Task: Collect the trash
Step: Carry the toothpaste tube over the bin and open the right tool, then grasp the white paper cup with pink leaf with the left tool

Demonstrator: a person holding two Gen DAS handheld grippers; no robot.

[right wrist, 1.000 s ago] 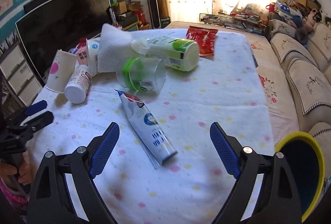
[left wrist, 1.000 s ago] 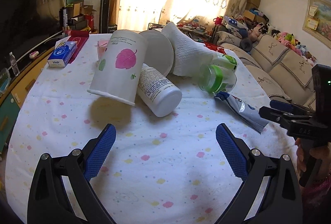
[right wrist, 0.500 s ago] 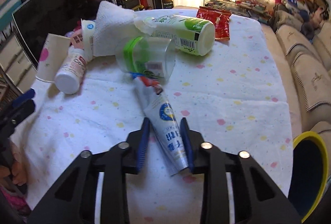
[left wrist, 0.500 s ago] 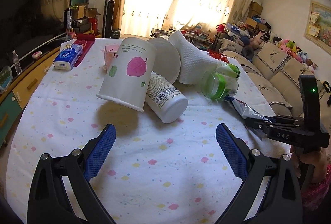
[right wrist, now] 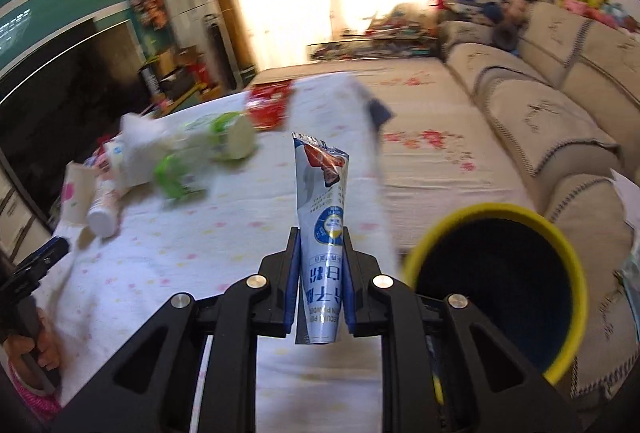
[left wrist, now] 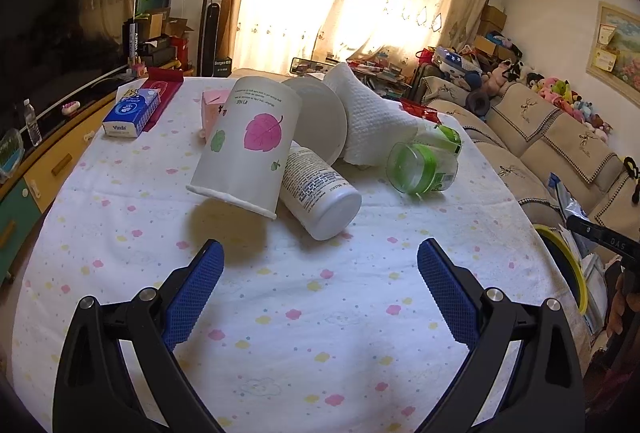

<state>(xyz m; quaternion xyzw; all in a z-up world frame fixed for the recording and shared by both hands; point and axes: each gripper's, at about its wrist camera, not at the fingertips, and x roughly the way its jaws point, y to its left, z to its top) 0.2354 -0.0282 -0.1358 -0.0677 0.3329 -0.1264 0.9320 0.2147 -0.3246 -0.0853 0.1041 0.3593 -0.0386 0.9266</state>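
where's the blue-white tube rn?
Right wrist view, centre: the tube is clamped in the right gripper, lifted off the table, left of the yellow-rimmed bin.

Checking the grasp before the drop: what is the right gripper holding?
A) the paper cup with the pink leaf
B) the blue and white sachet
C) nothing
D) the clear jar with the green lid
B: the right gripper has its pads pressed on the blue and white sachet, lifted clear of the table beside the yellow-rimmed bin.

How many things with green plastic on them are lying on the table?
2. A clear jar with a green rim lies on its side right of the white bottle; a green-capped bottle lies just behind it, against the paper towel. Others may be hidden.
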